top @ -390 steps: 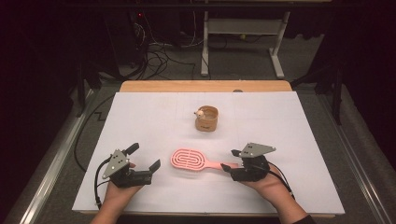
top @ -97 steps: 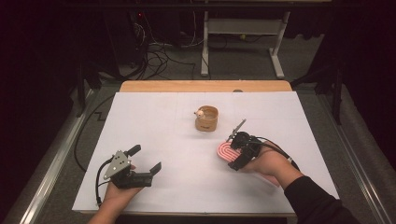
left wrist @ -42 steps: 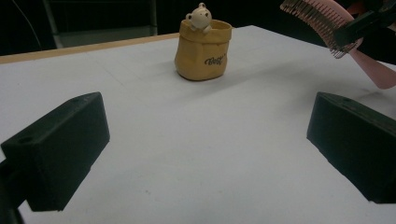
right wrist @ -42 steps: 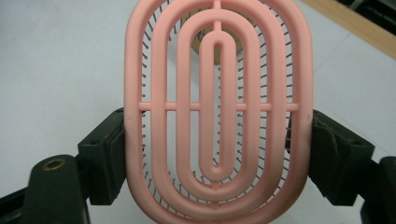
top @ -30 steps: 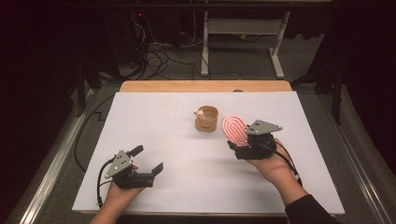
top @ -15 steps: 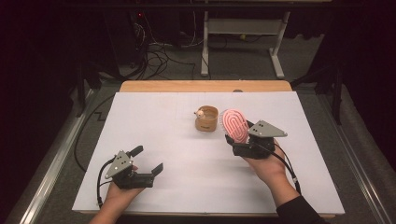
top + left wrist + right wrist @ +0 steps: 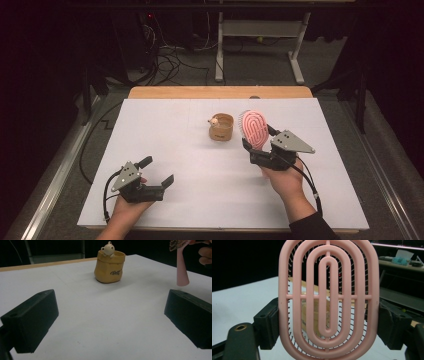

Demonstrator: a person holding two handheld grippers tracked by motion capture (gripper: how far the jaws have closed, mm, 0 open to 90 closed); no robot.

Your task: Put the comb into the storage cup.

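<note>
Standing upright in the right tool [image 7: 260, 150], a pink hairbrush [image 7: 254, 129] has its oval head raised above the white bench [image 7: 200, 190], just to the right of a small yellow-brown pot [image 7: 222, 127] with a tiny bear figure [image 7: 214, 121] on its rim. The high view shows the brush head leaning a little toward the pot, apart from it, with the person's right hand [image 7: 282, 180] wrapped around the tool below. The right gripper view gives what the high view cannot: the two black jaws press against the left and right edges of the brush [image 7: 328, 300] head, closed on it, and through its open oval rings and fine bristles the pot [image 7: 314, 315] is seen behind. The left gripper view shows the other end instead: the brush's pink handle [image 7: 181, 267] hangs tip down, just above the bench surface or touching it, I cannot tell which, with fingers [image 7: 205, 252] beside it, and the pot [image 7: 109, 266] shows dark lettering on its side and the bear [image 7: 108, 248] peeking over the rim. The left tool [image 7: 155, 176] rests low near the front left of the bench in the left hand [image 7: 127, 207], well apart from the pot and brush; its jaws are spread wide with nothing between them. A wooden strip [image 7: 220, 92] runs along the bench's far edge.
</note>
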